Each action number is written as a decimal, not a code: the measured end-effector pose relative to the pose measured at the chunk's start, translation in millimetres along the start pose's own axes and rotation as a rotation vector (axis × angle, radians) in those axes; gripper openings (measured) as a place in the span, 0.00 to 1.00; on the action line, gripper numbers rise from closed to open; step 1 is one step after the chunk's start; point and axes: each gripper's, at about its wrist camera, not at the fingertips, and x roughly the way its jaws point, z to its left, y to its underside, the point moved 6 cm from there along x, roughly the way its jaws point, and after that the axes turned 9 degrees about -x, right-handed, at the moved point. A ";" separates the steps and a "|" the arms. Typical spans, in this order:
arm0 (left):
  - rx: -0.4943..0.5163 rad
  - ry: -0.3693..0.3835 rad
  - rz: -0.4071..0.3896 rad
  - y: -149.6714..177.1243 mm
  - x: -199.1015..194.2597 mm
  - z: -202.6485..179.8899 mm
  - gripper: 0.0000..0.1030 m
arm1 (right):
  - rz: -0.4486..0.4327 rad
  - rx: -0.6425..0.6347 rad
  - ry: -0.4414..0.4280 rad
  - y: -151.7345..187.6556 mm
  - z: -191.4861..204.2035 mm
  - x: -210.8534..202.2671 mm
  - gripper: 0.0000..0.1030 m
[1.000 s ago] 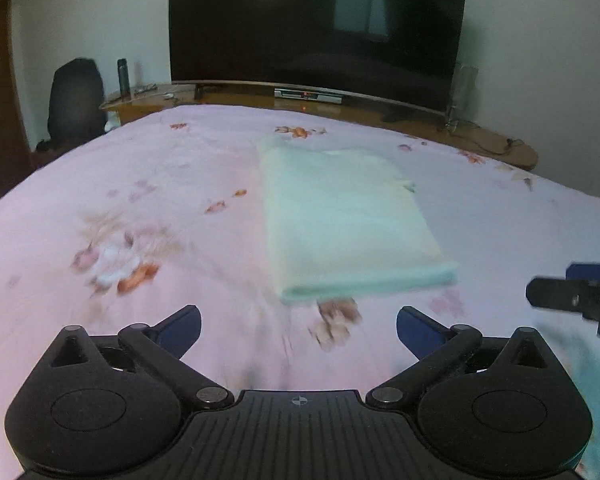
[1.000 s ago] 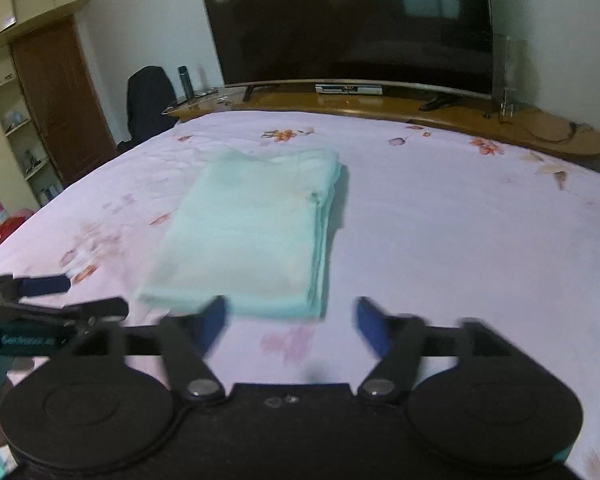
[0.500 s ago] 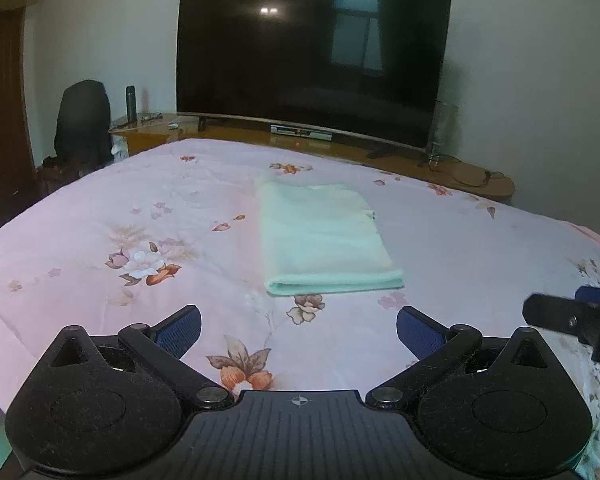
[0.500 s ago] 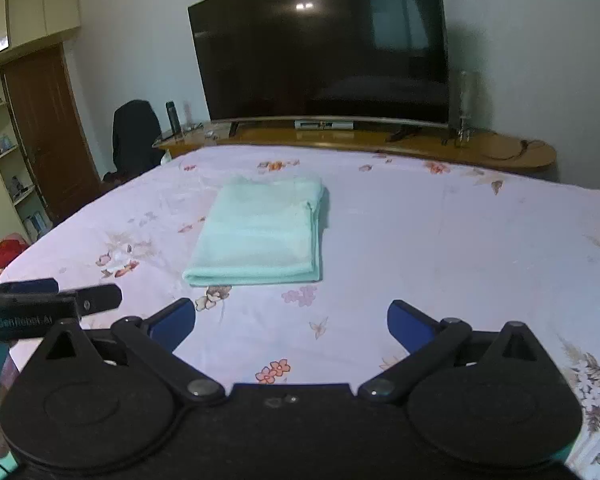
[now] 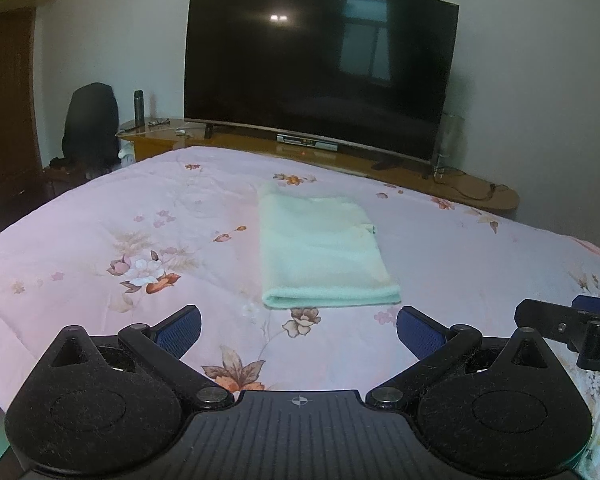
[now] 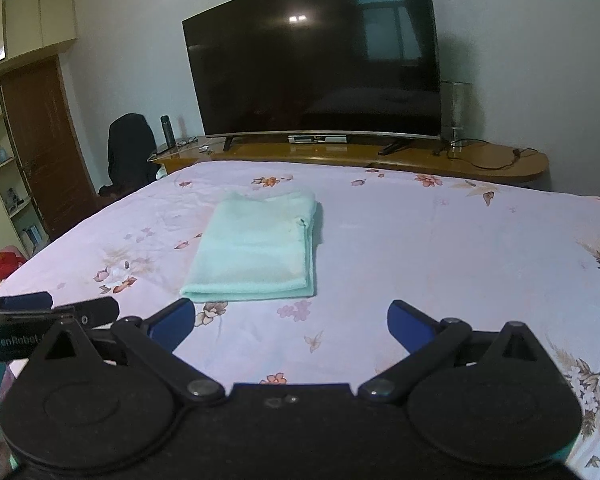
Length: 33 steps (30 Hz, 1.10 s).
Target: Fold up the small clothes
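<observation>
A mint-green cloth (image 5: pixel 320 248) lies folded into a flat rectangle on the pink floral bedspread (image 5: pixel 140 232), its thick folded edge toward me. It also shows in the right wrist view (image 6: pixel 256 252). My left gripper (image 5: pixel 299 326) is open and empty, held back from the cloth's near edge. My right gripper (image 6: pixel 290 322) is open and empty, also short of the cloth. The right gripper shows at the right edge of the left wrist view (image 5: pixel 568 320); the left gripper shows at the left edge of the right wrist view (image 6: pixel 48 312).
A large dark TV (image 5: pixel 320 80) stands on a low wooden cabinet (image 5: pixel 460 184) beyond the bed's far end. A black chair (image 5: pixel 90 124) and a dark bottle (image 5: pixel 139 106) stand at the far left. A brown door and shelves (image 6: pixel 4 184) line the left wall.
Both grippers have pulled back from the folded cloth and risen, so the cloth looks smaller and farther away. Both stay open and empty; the cloth has not moved.
</observation>
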 end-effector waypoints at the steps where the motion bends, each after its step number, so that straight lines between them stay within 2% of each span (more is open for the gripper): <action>1: -0.001 -0.001 -0.001 -0.4 0.2 -0.3 1.00 | -0.001 -0.001 0.000 -0.5 -0.6 0.2 1.00; 33: 0.018 -0.011 -0.019 -5.1 -1.9 -9.2 1.00 | -0.014 -0.015 0.004 -7.6 -6.9 -1.5 1.00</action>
